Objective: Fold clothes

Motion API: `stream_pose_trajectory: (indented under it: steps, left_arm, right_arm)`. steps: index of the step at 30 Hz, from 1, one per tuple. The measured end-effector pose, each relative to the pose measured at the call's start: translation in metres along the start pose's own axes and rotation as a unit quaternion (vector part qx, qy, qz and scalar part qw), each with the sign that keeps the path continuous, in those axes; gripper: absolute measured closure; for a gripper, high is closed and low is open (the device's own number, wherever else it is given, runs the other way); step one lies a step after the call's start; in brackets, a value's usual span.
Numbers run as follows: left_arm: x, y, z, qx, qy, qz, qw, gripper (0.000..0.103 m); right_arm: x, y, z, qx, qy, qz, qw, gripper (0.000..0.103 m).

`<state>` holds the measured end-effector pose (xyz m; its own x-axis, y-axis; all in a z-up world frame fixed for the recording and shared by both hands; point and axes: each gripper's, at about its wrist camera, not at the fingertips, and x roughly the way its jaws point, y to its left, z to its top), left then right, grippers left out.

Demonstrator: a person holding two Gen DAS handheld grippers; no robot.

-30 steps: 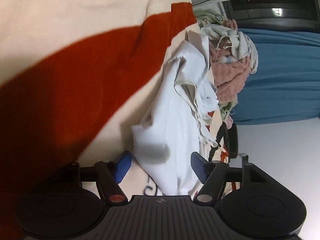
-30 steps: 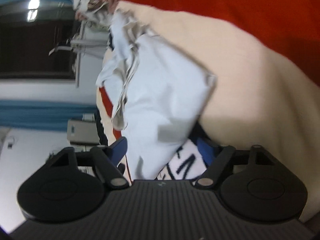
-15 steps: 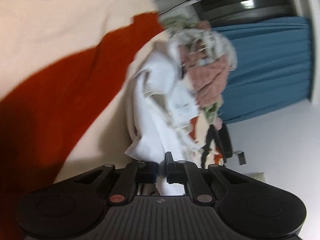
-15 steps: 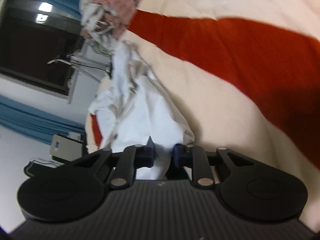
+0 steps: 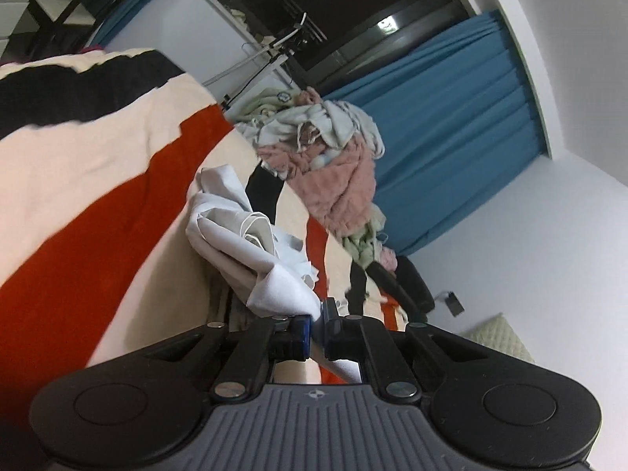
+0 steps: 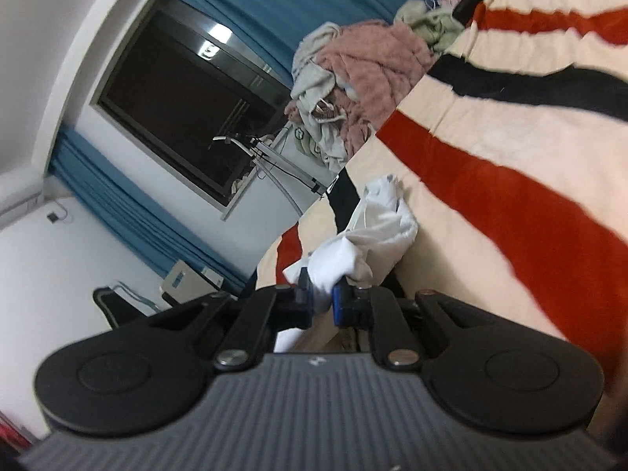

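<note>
A crumpled white garment (image 5: 239,231) hangs above the striped bed cover (image 5: 98,212), bunched between both grippers. My left gripper (image 5: 317,322) is shut on one white corner of it, the cloth folding out just past the blue pads. In the right wrist view the same white garment (image 6: 376,231) droops from my right gripper (image 6: 322,294), which is shut on another bunched edge. The cloth between the two grips is wrinkled and partly folded on itself. Its far end is near the cover; contact is unclear.
A heap of unfolded clothes (image 5: 337,165), pink and pale green, lies at the far end of the bed, also visible as the clothes heap (image 6: 365,74). Blue curtains (image 5: 451,125), a dark window (image 6: 188,117) and a drying rack (image 6: 274,157) stand behind. The bed cover (image 6: 510,180) has red, cream and black stripes.
Both grippers went from open to shut on the white garment, then lifted it off the cover; both views swung up toward the window and curtains.
</note>
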<state>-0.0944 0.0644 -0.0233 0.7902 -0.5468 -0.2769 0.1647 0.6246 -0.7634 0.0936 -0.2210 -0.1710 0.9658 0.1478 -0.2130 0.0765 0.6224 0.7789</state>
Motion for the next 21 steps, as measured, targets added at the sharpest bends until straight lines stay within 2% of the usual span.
stream_pose_trajectory:
  steps: [5,7,12,14,17,20,21]
  left_arm:
    - [-0.062,0.006,-0.050,-0.029,-0.009,0.006,0.9995,0.097]
    - [-0.065,0.005,-0.052,-0.031,-0.011,0.008,0.9994,0.097]
    - [-0.057,-0.005,-0.044,-0.022,-0.012,0.013,0.9996,0.097]
    - [-0.041,-0.012,-0.027,-0.021,-0.009,0.007,0.9997,0.097]
    - [0.003,-0.019,0.017,-0.050,0.018,-0.017,0.9985,0.096]
    - [0.056,-0.028,0.063,-0.047,0.043,-0.005,0.9979,0.095]
    - [0.076,-0.029,0.077,-0.040,0.052,0.005,0.9978,0.095]
  right_arm:
    - [-0.062,-0.008,-0.029,-0.022,-0.007,0.006,1.000,0.090]
    - [-0.081,-0.011,-0.040,-0.034,-0.001,0.005,0.999,0.090]
    - [-0.084,-0.009,-0.037,-0.029,-0.001,-0.002,1.000,0.090]
    - [-0.074,-0.005,-0.028,-0.017,-0.002,-0.005,1.000,0.090]
    - [-0.042,0.006,-0.001,0.003,-0.003,-0.014,1.000,0.090]
    - [0.016,0.021,0.036,0.013,0.007,-0.027,1.000,0.090]
    - [0.037,0.018,0.047,0.039,0.020,-0.033,0.998,0.090]
